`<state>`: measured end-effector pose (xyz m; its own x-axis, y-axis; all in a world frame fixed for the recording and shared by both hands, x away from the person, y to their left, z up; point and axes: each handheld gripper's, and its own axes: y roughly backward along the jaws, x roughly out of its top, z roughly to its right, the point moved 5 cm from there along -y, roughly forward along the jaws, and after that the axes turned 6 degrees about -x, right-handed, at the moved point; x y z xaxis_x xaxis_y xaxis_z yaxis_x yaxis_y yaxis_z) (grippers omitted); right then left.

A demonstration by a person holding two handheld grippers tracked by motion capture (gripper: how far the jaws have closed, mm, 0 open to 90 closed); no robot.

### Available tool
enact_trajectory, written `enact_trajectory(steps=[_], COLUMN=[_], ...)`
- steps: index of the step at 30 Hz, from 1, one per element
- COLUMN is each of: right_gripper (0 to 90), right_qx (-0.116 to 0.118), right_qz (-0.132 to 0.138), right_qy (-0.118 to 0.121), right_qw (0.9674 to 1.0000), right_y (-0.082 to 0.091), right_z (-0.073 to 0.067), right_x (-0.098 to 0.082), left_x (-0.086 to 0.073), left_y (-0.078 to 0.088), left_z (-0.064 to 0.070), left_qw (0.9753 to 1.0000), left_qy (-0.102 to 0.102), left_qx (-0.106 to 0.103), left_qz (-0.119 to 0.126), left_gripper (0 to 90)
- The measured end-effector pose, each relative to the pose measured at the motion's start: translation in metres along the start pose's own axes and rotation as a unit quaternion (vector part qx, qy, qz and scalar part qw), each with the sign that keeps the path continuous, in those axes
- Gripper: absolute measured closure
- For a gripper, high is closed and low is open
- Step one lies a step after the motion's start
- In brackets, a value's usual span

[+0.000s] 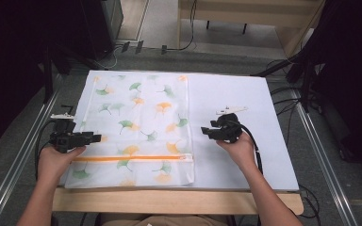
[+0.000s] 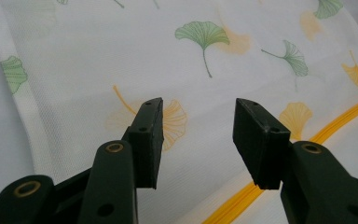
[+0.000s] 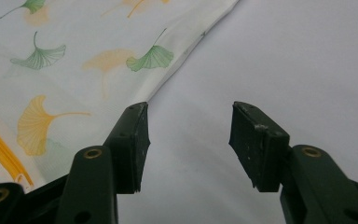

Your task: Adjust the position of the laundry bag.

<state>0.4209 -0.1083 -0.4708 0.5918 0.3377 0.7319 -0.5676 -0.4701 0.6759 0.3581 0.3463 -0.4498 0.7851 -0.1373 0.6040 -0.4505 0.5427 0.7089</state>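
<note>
Apparently this is the approach step: near the table's point(image 1: 245, 155) front edge, the left gripper point(image 1: 94, 137) hangs spread over the left edge of the leaf-printed mesh bag point(image 1: 136, 127), just above its orange zipper point(image 1: 132, 158). Farther right, the right gripper point(image 1: 206, 131) waits spread beside the bag's right edge, pinching nothing. Next, each likely needs lowering onto an edge.

No text, label, brand, number or sign readable anywhere; only a printed pattern of green and orange ginkgo leaves on the white mesh bag point(image 1: 136, 127), with a plain orange zipper point(image 1: 132, 158) toward 6 o'clock on it, unmarked; nothing legible on the white table cover point(image 1: 235, 136) at 3 o'clock of the bag.
</note>
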Motion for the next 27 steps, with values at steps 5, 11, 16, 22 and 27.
enact_trajectory(steps=[5,11,16,22,27], right_gripper=[49.8,51.0,50.4,47.9,47.6], right_qx=[0.000,0.012,0.018,0.023,0.021], right_qz=[0.001,0.009,0.010,0.003,0.000], right_qy=[0.002,-0.008,-0.015,-0.010,0.001], right_qw=[1.0000,0.9999,0.9997,0.9997,0.9998], right_y=[0.0002,0.0017,0.0021,-0.0008,-0.0018], right_z=[0.0010,0.0003,0.0003,-0.0030,-0.0049], right_x=[-0.0006,0.0005,0.0007,0.0006,0.0004], left_x=[-0.0009,-0.0005,0.0013,0.0026,0.0039], left_y=[0.0015,0.0030,-0.0001,0.0004,0.0000], left_z=[-0.0022,0.0000,0.0010,0.0016,0.0008], left_qw=[0.9984,0.9991,0.9994,0.9996,0.9996], left_qy=[0.048,0.034,0.029,0.016,0.016], left_qx=[-0.024,-0.024,-0.020,-0.022,-0.023], left_qz=[-0.015,-0.006,-0.005,-0.001,0.000], left_gripper=[43.8,42.4,42.6,41.7,41.8])
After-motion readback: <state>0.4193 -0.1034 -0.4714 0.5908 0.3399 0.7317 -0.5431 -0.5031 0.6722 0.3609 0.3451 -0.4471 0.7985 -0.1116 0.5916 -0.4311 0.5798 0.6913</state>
